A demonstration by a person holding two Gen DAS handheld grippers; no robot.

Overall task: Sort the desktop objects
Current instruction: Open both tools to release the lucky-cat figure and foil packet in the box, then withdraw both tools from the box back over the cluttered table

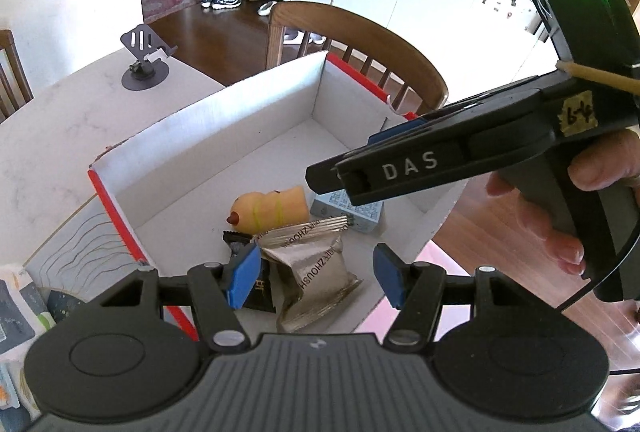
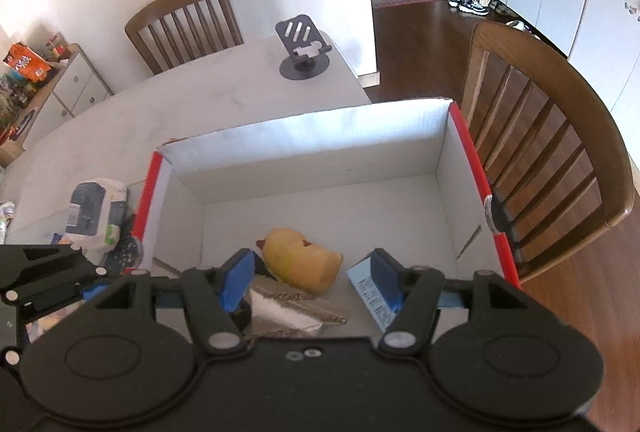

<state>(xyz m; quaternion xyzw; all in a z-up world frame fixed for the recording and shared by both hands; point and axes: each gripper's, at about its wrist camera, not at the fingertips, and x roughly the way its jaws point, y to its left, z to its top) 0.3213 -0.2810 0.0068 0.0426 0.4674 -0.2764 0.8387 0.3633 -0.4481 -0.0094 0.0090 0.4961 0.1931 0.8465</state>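
A white cardboard box (image 2: pixel 304 119) with red edges stands on the table. On its floor lie a yellow duck toy (image 2: pixel 300 258), a silver snack packet (image 2: pixel 288 308), a light blue carton (image 2: pixel 372 296) and a black packet (image 1: pixel 256 296). My left gripper (image 1: pixel 316 278) hangs open above the silver snack packet (image 1: pixel 316 272), its blue pads apart and holding nothing. My right gripper (image 2: pixel 312 280) is also open and empty above the duck and carton. In the left wrist view the right gripper (image 1: pixel 332 175) crosses over the box from the right, held by a hand (image 1: pixel 568 216).
A black phone stand (image 2: pixel 302 53) sits at the table's far end. A wooden chair (image 2: pixel 552 159) stands close against the box's right side and another chair (image 2: pixel 184 23) is by the wall. A wipes pack (image 2: pixel 98 216) and small items lie left of the box.
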